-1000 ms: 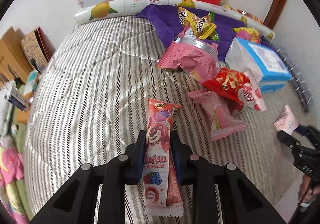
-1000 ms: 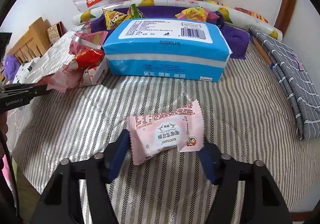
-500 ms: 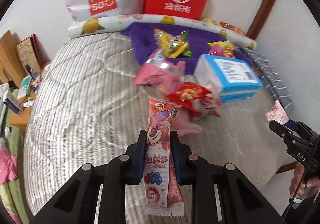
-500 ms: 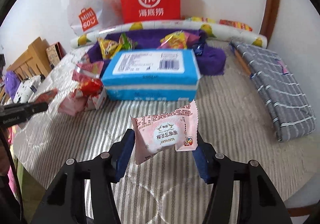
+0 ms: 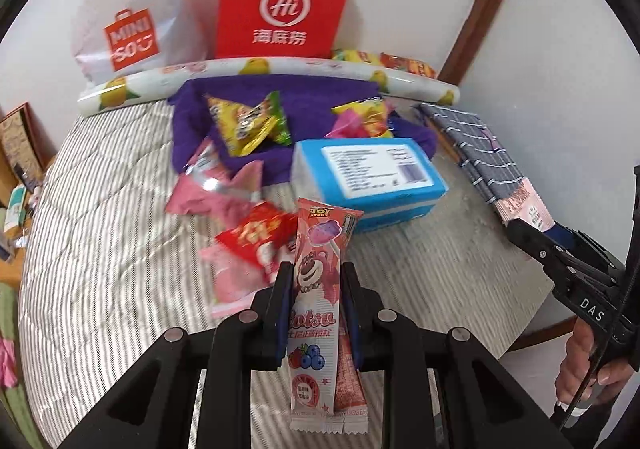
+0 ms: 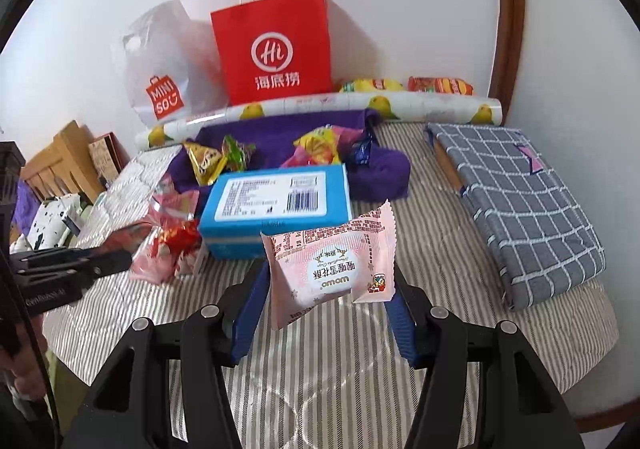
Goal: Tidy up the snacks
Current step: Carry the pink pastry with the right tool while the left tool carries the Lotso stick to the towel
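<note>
Left gripper [image 5: 316, 297]: I have its jaws clamped on the long pink Lotso packet [image 5: 318, 289], held upright and clear of the striped bedcover [image 5: 100, 249].
Right gripper [image 6: 326, 289]: mine is closed around the pale pink pastry packet [image 6: 332, 269], lifted off the cover, print upside down.
Loose snacks: red and pink packets [image 5: 248, 241] lie just beside the blue box [image 5: 368, 177]; yellow-green bags [image 5: 252, 125] rest on the purple cloth [image 5: 300, 105] behind.
Candidate destinations: the red Hi bag [image 6: 276, 49] and white Miniso bag [image 6: 164, 73] stand against the wall.
Step in hand: I judge both packets are mid-carry.
Next move: I must pick a drop spot, probably a bag or a sorted group, then bring each packet over it before loosening the jaws.
</note>
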`<action>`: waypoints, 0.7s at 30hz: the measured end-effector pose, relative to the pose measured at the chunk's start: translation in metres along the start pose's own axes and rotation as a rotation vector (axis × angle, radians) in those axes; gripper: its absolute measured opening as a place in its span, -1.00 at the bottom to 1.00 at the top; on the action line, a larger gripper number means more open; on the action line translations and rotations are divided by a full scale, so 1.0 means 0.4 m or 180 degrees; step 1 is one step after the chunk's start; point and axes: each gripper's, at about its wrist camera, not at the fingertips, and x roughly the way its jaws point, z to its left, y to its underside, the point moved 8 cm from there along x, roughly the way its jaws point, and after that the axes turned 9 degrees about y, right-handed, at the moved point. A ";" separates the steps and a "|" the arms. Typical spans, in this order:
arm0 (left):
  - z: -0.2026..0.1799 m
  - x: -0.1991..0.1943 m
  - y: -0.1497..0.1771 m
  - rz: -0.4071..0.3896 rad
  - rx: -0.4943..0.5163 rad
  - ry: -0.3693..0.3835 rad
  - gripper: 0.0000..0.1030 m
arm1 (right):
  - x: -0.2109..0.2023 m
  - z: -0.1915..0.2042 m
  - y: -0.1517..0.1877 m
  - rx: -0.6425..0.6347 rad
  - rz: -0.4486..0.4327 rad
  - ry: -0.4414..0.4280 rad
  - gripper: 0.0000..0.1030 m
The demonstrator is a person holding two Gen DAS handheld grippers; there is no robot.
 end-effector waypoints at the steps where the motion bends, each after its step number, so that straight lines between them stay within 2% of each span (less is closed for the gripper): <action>1: -0.010 0.003 -0.008 -0.0003 0.0014 0.0013 -0.57 | -0.002 -0.001 -0.007 -0.0001 -0.0015 -0.0004 0.09; 8: -0.052 0.028 -0.050 0.0004 0.0096 0.0037 -0.57 | -0.006 -0.002 -0.057 0.0019 -0.0100 -0.0056 0.09; 21: -0.067 0.053 -0.144 -0.0023 0.0132 0.0068 -0.57 | 0.033 -0.001 -0.137 0.0084 -0.0136 -0.0172 0.09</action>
